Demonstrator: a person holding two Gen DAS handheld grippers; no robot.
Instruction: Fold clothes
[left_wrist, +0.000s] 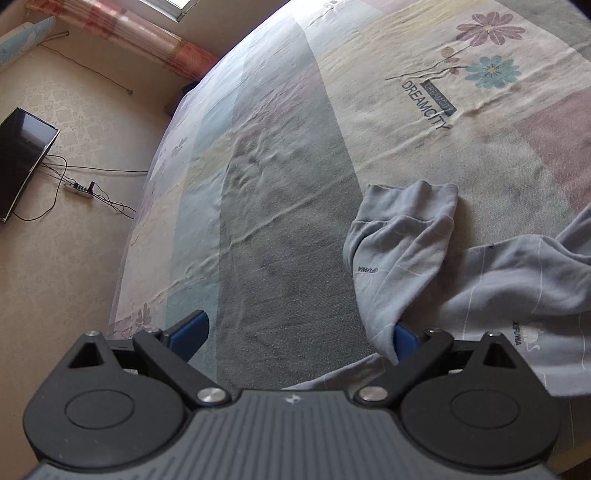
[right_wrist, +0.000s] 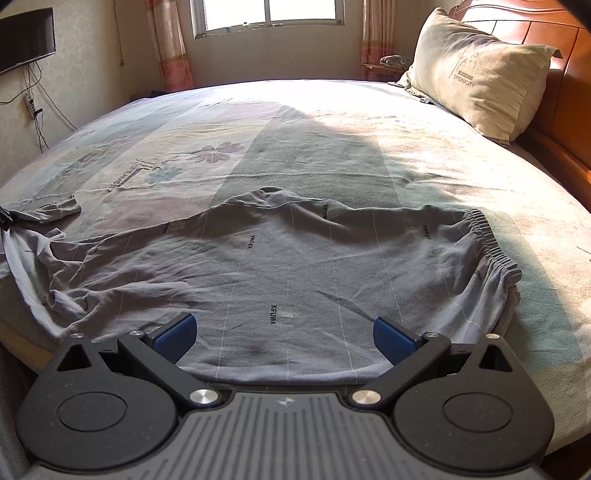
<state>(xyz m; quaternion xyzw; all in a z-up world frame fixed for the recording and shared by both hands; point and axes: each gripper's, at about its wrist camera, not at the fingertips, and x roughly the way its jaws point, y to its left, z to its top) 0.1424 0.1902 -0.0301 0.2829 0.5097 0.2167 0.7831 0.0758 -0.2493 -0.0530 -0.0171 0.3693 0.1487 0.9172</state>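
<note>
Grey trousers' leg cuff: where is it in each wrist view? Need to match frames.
Left wrist: cuff sits right of centre, the leg running down to the right finger of the open left gripper.
Right wrist: same cuff lies at the far left edge, mid-height; the waistband is far right.
Shared landmark: the DREAMCITY flower print on the bedsheet, beyond the cuff in both.

Bed (right_wrist: 332, 122): grey trousers (right_wrist: 280, 258), 1 pillow (right_wrist: 476, 74).
</note>
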